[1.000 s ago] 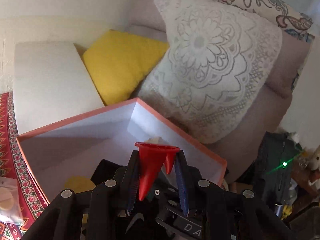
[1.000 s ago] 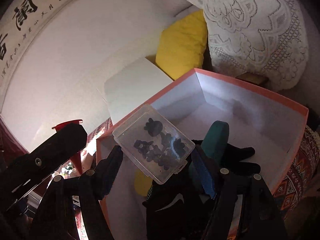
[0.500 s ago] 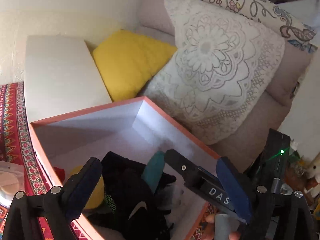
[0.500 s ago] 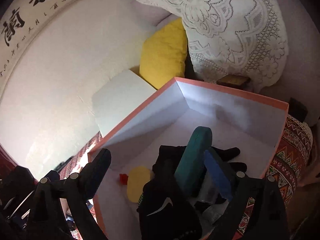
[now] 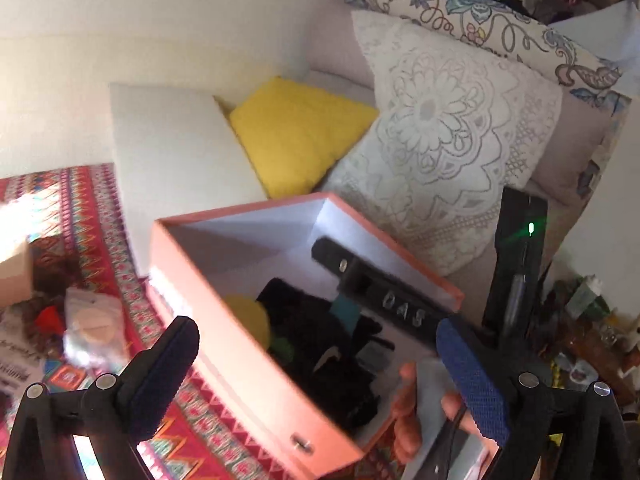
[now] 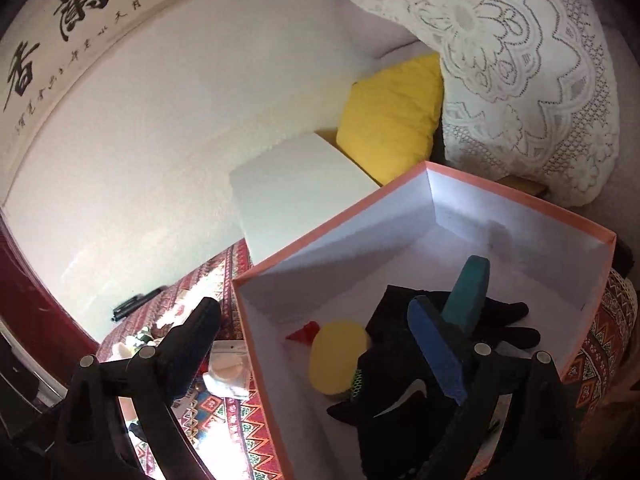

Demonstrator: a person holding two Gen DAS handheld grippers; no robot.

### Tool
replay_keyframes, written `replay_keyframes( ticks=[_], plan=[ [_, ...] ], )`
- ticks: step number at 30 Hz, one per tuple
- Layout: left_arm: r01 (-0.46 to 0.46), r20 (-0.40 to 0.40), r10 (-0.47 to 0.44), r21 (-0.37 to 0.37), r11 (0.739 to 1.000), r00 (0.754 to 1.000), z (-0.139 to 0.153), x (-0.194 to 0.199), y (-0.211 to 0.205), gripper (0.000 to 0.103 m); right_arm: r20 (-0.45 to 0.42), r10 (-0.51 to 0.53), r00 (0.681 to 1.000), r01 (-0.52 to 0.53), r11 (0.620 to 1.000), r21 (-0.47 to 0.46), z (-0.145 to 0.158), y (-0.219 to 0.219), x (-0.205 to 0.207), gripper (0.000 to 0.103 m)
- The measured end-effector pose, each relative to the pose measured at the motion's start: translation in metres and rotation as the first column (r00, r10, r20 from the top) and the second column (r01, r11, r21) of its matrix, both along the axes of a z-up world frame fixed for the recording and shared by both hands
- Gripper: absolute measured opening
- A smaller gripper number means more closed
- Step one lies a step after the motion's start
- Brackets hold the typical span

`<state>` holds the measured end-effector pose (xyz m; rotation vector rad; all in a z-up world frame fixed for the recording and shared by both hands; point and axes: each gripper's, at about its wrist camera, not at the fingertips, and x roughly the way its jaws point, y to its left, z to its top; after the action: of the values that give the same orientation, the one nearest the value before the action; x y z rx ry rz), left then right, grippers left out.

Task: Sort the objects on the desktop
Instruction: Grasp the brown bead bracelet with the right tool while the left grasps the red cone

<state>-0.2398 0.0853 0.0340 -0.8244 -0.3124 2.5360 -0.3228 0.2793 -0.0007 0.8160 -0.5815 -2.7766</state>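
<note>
Both our grippers are spread wide with nothing in them: left gripper point(image 5: 324, 376), right gripper point(image 6: 316, 348). The pink box point(image 6: 260, 360), lower right of the right wrist view, already holds a yellow round thing point(image 6: 338, 354), a red cone point(image 6: 305, 332), black gloves point(image 6: 404, 392) and a teal piece point(image 6: 470, 292). Packets point(image 5: 90, 322) sit on the patterned desk point(image 5: 80, 216) at the left of the left wrist view. For any next grab, we'd stay clear of the box wall and close on just one item.

White letters "DAS" stand on the black gripper point(image 5: 384, 300) — large brushed Chinese characters on the wall scroll point(image 6: 80, 12).
</note>
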Motion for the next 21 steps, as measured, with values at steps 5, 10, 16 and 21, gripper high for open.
replay_keyframes(
  ticks=[5, 10, 16, 21],
  plan=[
    [-0.060, 0.006, 0.061, -0.059, 0.996, 0.998, -0.014, 0.029, -0.036, 0.099, -0.003, 0.058, 0.998, -0.057, 0.998, 0.033, 0.000, -0.042, 0.001, 0.097],
    [-0.118, 0.013, 0.121, -0.124, 0.985, 0.993, -0.031, 0.050, -0.071, 0.099, 0.005, 0.123, 0.992, -0.124, 0.990, 0.070, -0.003, -0.089, 0.001, 0.097],
    [-0.199, 0.077, 0.221, -0.226, 0.954, 0.972, -0.077, 0.069, -0.126, 0.099, 0.057, 0.229, 0.972, -0.234, 0.968, 0.086, -0.021, -0.145, -0.007, 0.097],
    [-0.300, 0.167, 0.341, -0.229, 0.926, 0.925, -0.119, 0.070, -0.181, 0.099, 0.176, 0.325, 0.929, -0.323, 0.945, -0.041, -0.059, -0.178, -0.032, 0.095]
  ],
)
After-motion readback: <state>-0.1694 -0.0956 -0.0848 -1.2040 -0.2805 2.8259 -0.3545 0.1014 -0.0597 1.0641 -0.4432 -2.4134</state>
